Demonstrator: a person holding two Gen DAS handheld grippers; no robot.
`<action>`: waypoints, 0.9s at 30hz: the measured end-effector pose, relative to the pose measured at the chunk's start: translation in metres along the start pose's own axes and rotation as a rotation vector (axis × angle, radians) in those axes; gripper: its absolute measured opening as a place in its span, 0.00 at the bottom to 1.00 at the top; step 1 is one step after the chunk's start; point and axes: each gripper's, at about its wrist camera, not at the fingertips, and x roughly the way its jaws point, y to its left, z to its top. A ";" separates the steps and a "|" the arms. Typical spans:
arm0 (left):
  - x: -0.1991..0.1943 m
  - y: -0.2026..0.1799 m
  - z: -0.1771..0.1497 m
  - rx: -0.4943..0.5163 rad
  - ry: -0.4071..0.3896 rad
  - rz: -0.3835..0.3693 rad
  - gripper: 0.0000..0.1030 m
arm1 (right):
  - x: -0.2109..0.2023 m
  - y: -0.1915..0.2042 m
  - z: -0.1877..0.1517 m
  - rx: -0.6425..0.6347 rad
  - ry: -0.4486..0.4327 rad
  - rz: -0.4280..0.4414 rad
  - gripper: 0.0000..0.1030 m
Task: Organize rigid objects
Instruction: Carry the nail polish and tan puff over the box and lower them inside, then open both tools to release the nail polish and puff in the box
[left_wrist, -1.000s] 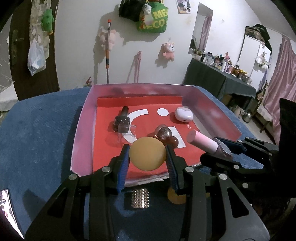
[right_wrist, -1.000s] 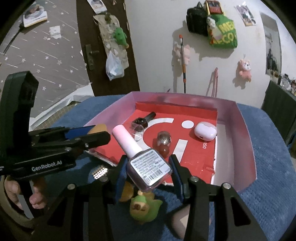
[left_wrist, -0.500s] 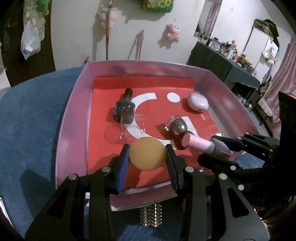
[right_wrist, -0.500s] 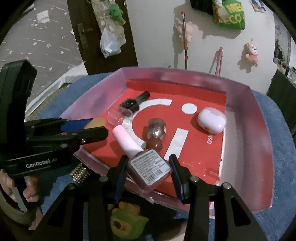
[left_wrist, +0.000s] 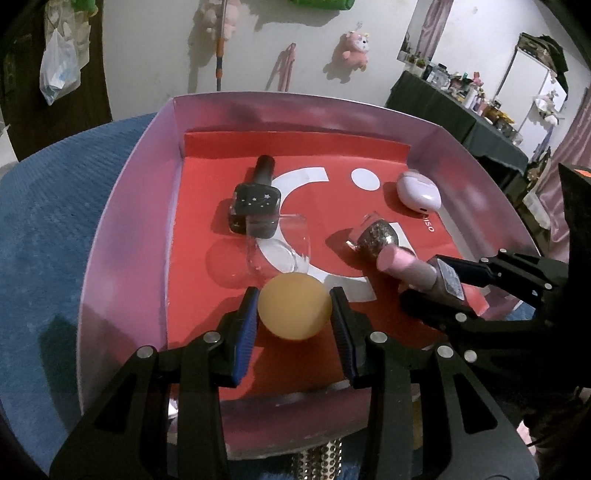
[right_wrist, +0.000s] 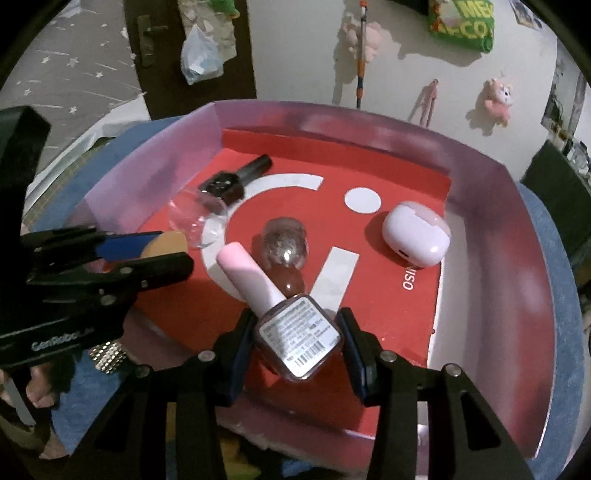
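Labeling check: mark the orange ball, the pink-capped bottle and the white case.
orange ball (left_wrist: 293, 311), left wrist view, middle of its front.
pink-capped bottle (right_wrist: 299, 334), right wrist view, label on its base.
white case (right_wrist: 415, 236), right wrist view, top of its shell.

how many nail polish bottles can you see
3: a black star-speckled bottle at the pink tray's back left, a glittery gold one mid-tray, a pink-capped one in the right tool.
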 end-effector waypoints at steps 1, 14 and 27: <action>0.001 0.000 0.000 -0.002 0.000 0.001 0.35 | 0.002 -0.002 0.000 0.004 0.001 -0.012 0.46; 0.009 -0.002 0.001 0.002 -0.017 0.032 0.35 | 0.006 -0.033 0.010 0.132 -0.031 -0.047 0.46; 0.010 -0.003 0.001 0.003 -0.017 0.033 0.35 | 0.007 -0.033 0.010 0.129 -0.030 -0.049 0.47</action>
